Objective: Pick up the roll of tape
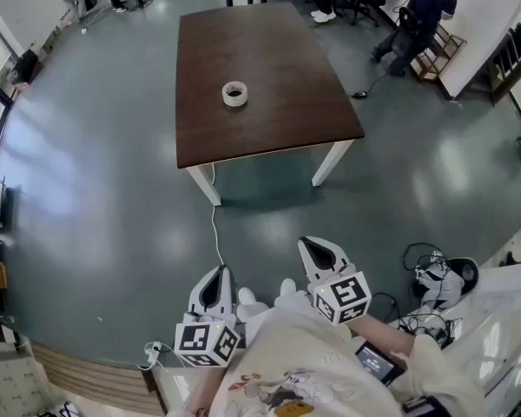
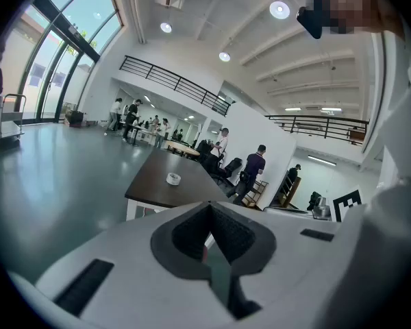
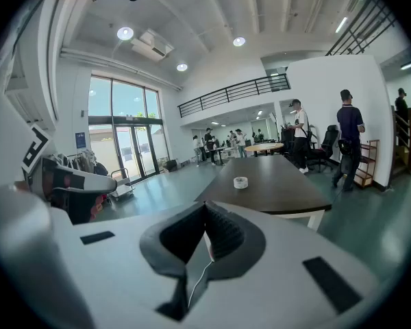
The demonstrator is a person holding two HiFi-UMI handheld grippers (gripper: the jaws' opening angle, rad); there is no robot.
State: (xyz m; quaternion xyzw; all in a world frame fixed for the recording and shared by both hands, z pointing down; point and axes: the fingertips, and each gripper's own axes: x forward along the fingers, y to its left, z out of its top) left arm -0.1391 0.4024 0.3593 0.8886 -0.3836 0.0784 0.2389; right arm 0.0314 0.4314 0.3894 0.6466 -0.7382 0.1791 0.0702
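- I am holding the left gripper and right gripper close by my body, jaws together and empty, likely because the reach has not begun.
- The roll of tape is lying flat on the dark table, well apart from them, its hole facing up, axis standing vertical.

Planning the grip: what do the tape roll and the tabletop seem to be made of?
Tape roll: off-white and matte, probably paper masking tape, ring-shaped with an open core. Tabletop: dark brown with a faint sheen, likely wood veneer or laminate; grain not visible.
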